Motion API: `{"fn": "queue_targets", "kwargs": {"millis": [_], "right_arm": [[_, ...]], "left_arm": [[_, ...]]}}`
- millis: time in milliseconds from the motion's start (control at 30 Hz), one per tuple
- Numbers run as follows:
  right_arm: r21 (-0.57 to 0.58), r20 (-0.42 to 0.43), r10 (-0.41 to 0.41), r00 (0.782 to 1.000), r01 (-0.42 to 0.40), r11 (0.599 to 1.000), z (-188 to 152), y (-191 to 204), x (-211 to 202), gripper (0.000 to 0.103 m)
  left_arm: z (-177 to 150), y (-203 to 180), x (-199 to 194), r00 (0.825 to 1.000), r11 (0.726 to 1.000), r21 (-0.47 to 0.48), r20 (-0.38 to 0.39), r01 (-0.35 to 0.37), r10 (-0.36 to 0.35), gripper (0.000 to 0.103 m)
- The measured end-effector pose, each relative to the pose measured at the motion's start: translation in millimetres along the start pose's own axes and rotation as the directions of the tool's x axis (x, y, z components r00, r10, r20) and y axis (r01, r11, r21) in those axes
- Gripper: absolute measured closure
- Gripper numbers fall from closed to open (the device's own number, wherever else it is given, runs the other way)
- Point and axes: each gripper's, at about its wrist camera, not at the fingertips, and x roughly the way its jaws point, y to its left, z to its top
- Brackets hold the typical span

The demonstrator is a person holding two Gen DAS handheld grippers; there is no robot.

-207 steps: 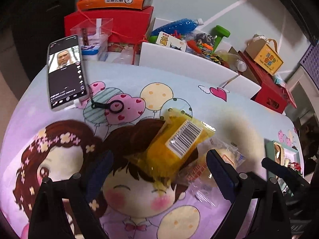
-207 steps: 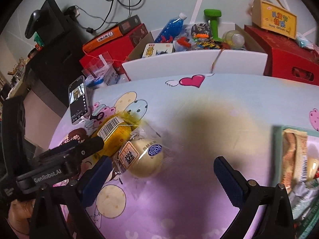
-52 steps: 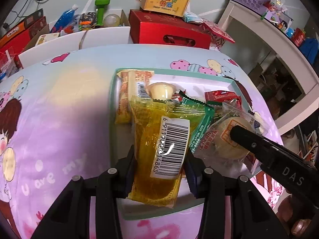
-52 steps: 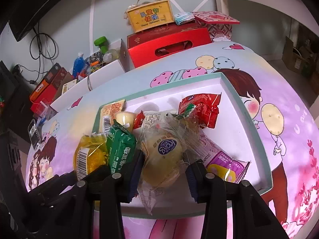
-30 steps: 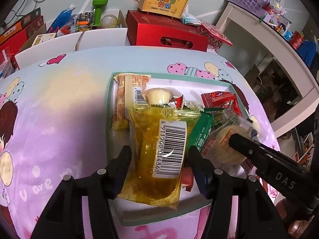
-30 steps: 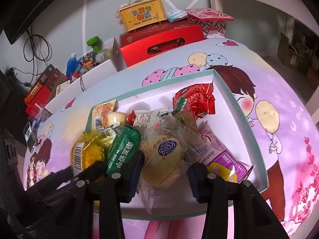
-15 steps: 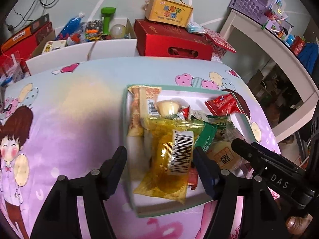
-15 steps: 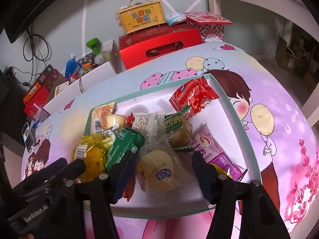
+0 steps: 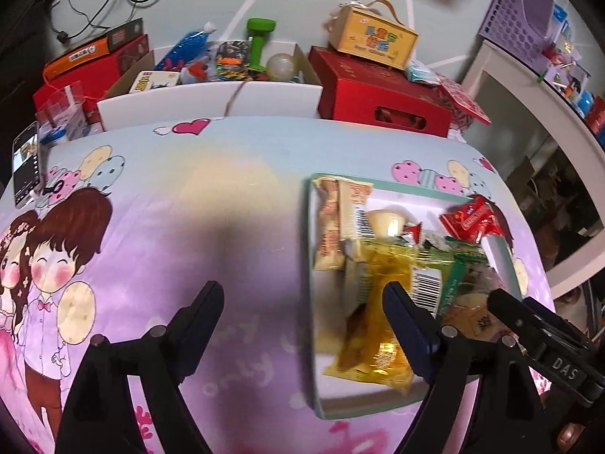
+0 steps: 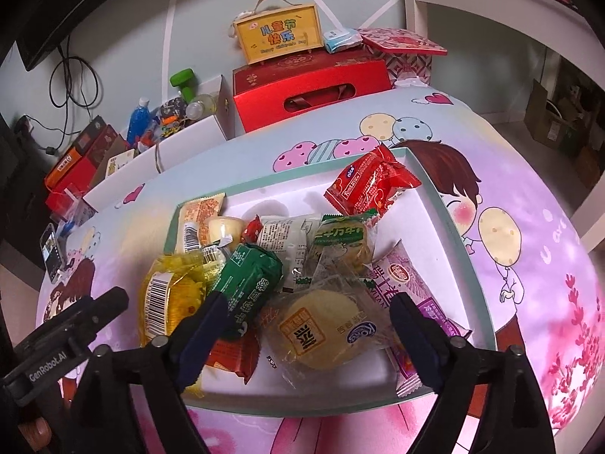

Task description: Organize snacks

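Observation:
A shallow teal-rimmed tray point(image 10: 446, 212) on the cartoon tablecloth holds several wrapped snacks. A yellow packet with a barcode point(image 9: 382, 302) point(image 10: 170, 299) lies at its left side. A clear-wrapped round bun point(image 10: 321, 325) lies at the tray's front. My left gripper point(image 9: 302, 314) is opening, nothing between its fingers; it hovers over the cloth at the tray's left edge, its right finger in front of the yellow packet. My right gripper point(image 10: 310, 325) is opening; the bun lies loose between its fingers, which stand apart from it.
Also in the tray: a green packet point(image 10: 249, 283), a red packet point(image 10: 370, 185), a purple packet point(image 10: 404, 287). Behind the table stand a red carton point(image 10: 310, 87), a yellow gift box point(image 10: 280, 34) and a white box of toys point(image 9: 211, 102). A phone point(image 9: 26, 174) lies far left.
Both grippers opened and let go of their snacks: the yellow packet and the bun now lie in the tray. The left gripper drew back and to the left of the tray.

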Motion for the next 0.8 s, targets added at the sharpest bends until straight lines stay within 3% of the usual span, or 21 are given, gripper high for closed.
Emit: {"fn": "queue_targets", "kwargs": {"millis": [233, 800], "right_arm": [[-0.019, -0.009, -0.005, 1.000, 0.004, 1.000, -1.3, 4.0, 4.6, 0.000], [-0.063, -0.005, -0.013, 1.000, 0.012, 0.998, -2.5, 13.8, 4.9, 0.000]], "left_arm": [[-2.3, 4.4, 5.5, 1.000, 1.000, 0.008, -0.010, -0.027, 0.027, 0.011], [-1.6, 15.6, 0.6, 0.998, 0.998, -0.043, 0.011, -0.054, 0.054, 0.011]]}}
